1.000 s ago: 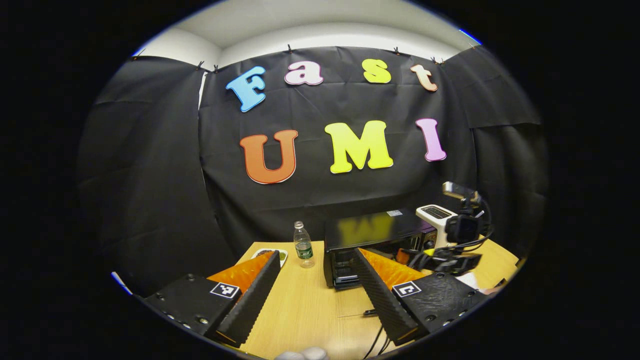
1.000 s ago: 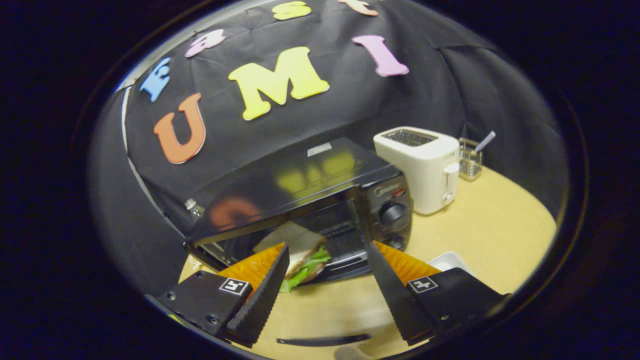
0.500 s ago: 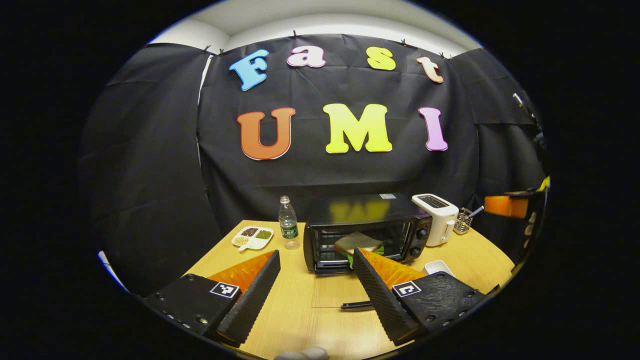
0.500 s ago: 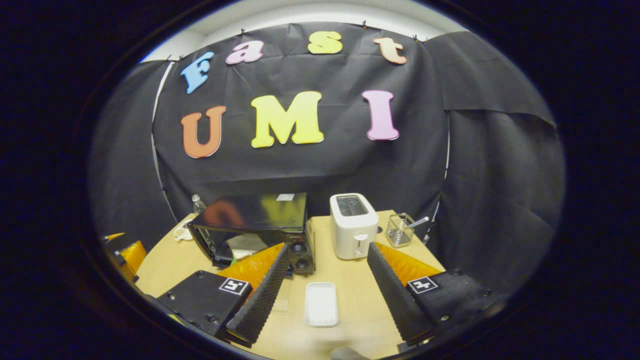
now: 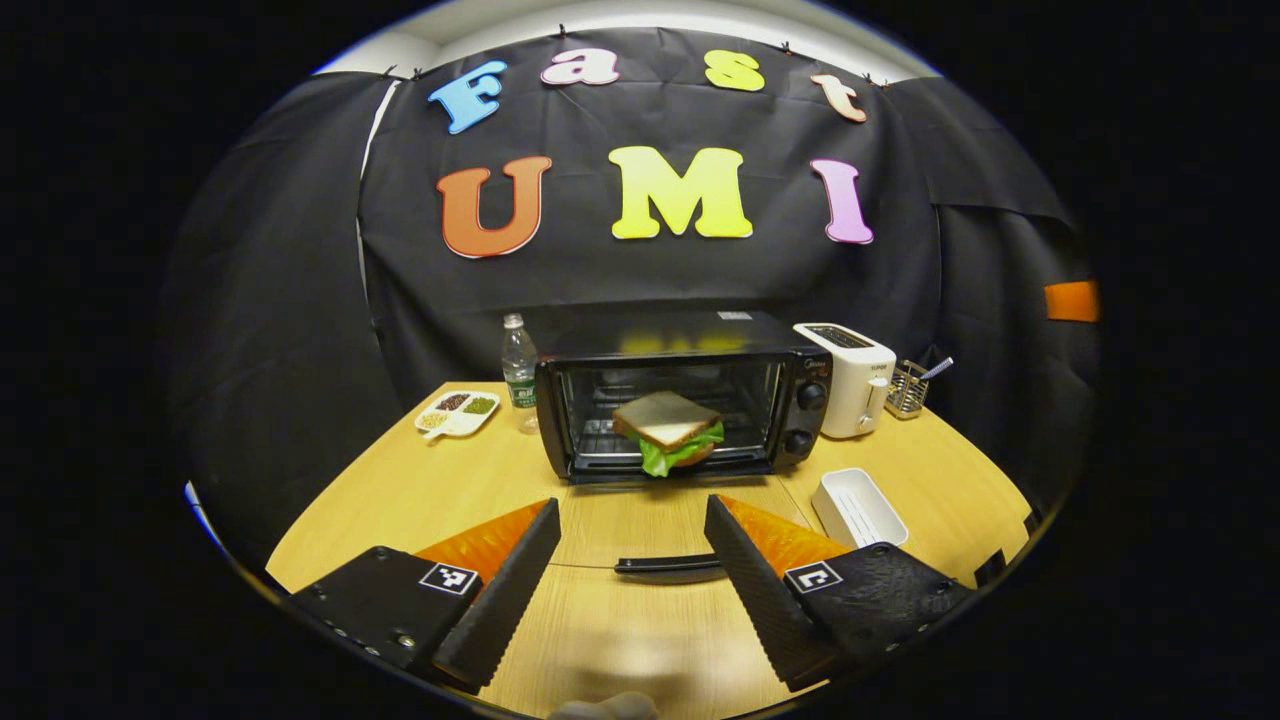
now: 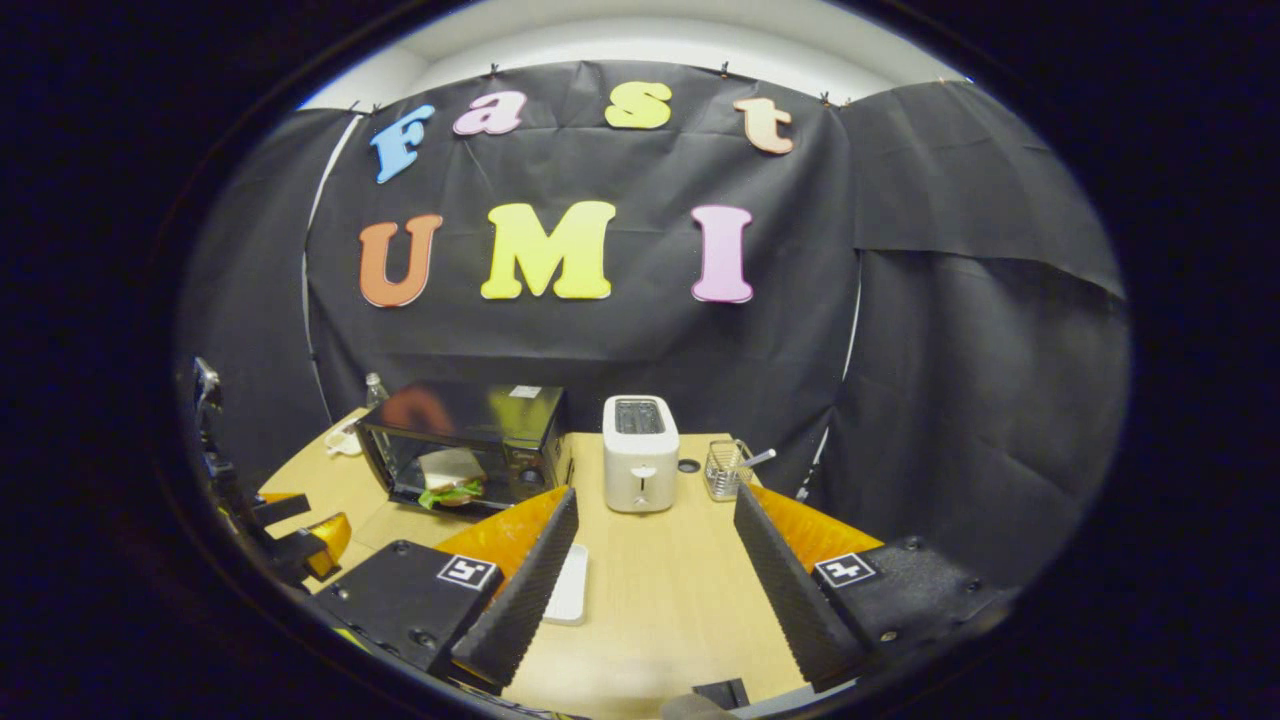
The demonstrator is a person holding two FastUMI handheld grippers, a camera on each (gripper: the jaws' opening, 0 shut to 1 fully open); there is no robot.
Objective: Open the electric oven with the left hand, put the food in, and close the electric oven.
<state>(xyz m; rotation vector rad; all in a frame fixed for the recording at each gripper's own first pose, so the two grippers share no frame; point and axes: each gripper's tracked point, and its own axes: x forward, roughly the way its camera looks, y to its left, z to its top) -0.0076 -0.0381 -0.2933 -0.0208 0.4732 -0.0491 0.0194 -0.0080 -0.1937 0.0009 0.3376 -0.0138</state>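
Tabletop: sandwich in oven, beyond spread left hand-held gripper.

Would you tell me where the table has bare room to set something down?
Bare wood lies left of the oven, before the snack dish and bottle. Crowded: the open door in front, white tray, toaster.

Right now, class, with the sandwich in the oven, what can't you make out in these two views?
- Sandwich filling: too small, left gripper view.
- Oven knobs: behind own finger, right gripper view.
- White tray: partly behind that finger.
- Snack dish contents: too small.
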